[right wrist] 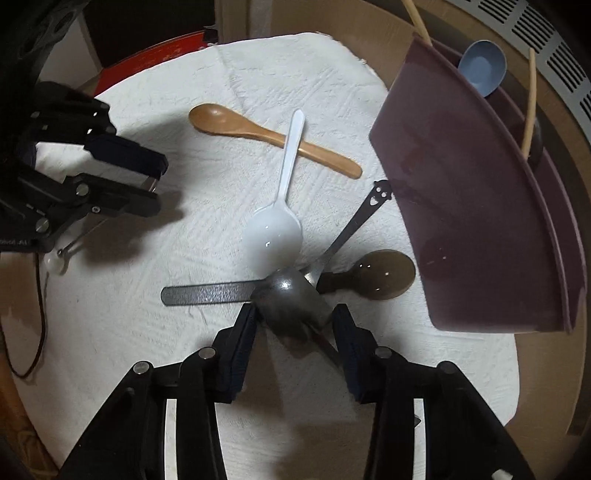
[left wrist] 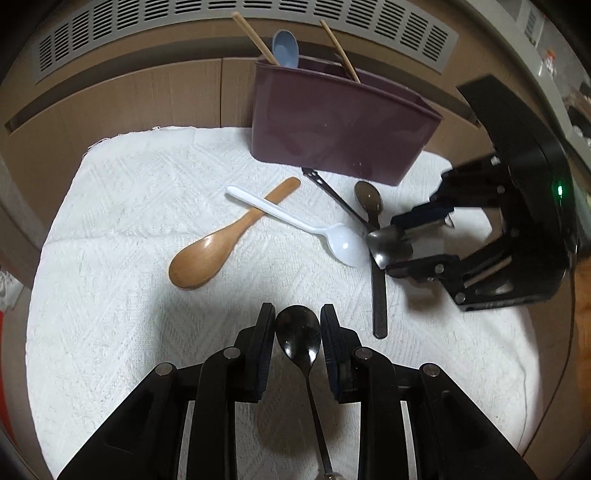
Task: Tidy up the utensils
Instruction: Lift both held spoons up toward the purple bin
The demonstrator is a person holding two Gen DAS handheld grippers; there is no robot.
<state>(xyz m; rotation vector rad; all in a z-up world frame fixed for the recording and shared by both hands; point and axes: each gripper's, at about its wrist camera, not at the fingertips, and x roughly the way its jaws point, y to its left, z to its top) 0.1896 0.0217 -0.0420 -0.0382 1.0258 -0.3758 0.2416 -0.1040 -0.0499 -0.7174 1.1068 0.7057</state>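
Note:
My left gripper (left wrist: pixel 298 332) is shut on the bowl of a black spoon (left wrist: pixel 298 341), held above the white cloth (left wrist: pixel 110 221); its thin handle runs back toward the camera. To the right, my right gripper (right wrist: pixel 295 317) points down with its pads against the bowl of a steel spoon (right wrist: pixel 291 291), whose flat handle lies on the cloth. A wooden spoon (left wrist: pixel 207 254), a white plastic spoon (left wrist: pixel 295 221), a brown translucent spoon (right wrist: pixel 384 273) and a thin metal utensil (right wrist: pixel 354 225) lie loose. The purple holder (left wrist: pixel 332 125) holds chopsticks (left wrist: pixel 255 37) and a blue spoon (left wrist: pixel 285 48).
The cloth covers a round brown table. The holder stands at its far edge, in front of a grey vent grille (left wrist: pixel 221 14). A red object (right wrist: pixel 147 59) sits beyond the cloth, and a thin cable (right wrist: pixel 37 332) hangs at the table's side.

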